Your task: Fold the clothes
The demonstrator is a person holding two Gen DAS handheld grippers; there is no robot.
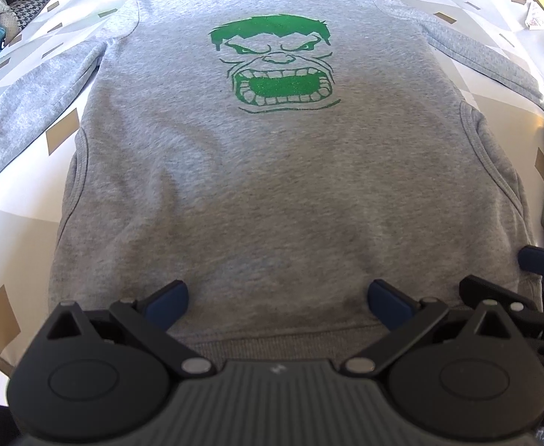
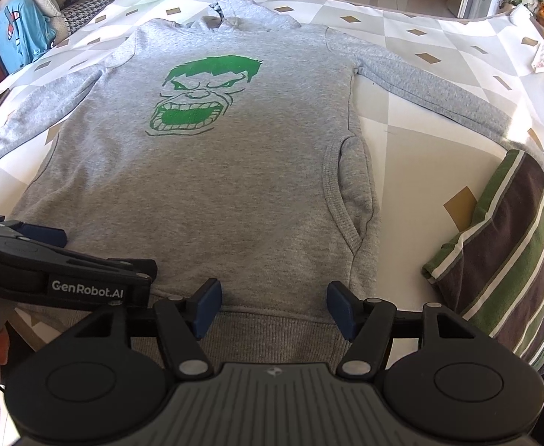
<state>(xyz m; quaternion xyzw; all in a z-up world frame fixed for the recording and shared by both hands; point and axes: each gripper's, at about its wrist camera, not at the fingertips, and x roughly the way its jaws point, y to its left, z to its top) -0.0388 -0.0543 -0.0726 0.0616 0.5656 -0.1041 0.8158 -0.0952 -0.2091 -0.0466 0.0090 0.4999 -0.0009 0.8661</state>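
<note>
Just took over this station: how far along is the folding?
Done: the grey hooded sweatshirt with the green face print lies spread flat, sleeves out, and a striped green-and-brown garment sits folded beside it. In hand: nothing; left tongs and right tongs hover open over its hem. Left: every fold.

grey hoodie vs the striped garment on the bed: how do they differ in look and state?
1. The grey hoodie is plain grey with a green face print; the striped garment has brown, green and white stripes.
2. The hoodie lies spread flat, front up, sleeves out to both sides; the striped garment sits as a compact folded bundle.
3. The hoodie fills the middle of the bed cover; the striped garment lies at the right edge.

Both rest on the patterned cover.
</note>
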